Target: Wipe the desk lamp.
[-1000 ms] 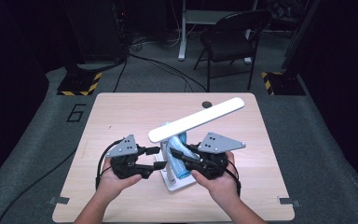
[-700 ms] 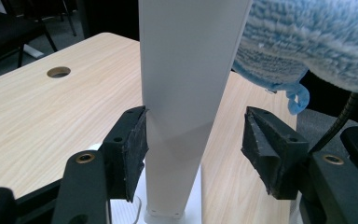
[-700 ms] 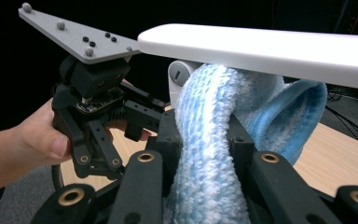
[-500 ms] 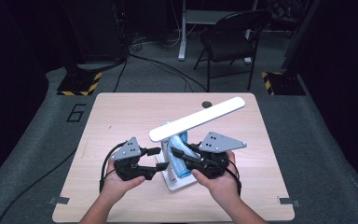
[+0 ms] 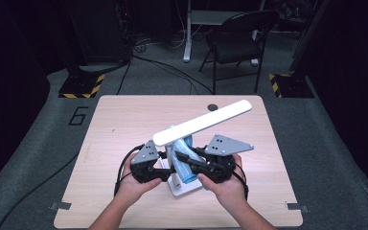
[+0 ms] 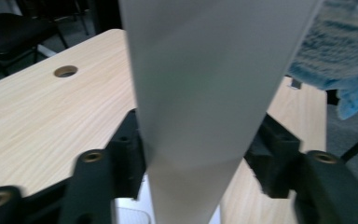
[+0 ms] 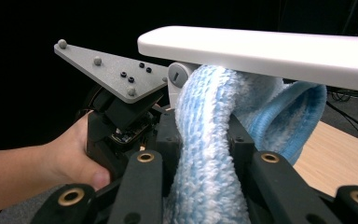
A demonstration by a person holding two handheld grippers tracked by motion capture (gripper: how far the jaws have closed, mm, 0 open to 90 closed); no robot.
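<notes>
Basically wiping: desk lamp stands near the front middle of the table, and my right gripper is clamped on the blue cloth under its white bar. My left gripper has just been closing around the lamp's upright arm, pads about touching. Next I'd steady it and rub. Lamp base mostly hidden, contact unclear.

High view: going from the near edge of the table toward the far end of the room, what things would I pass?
The person's hands, then the white lamp bar, then the round hole in the table, then the black chair.
</notes>
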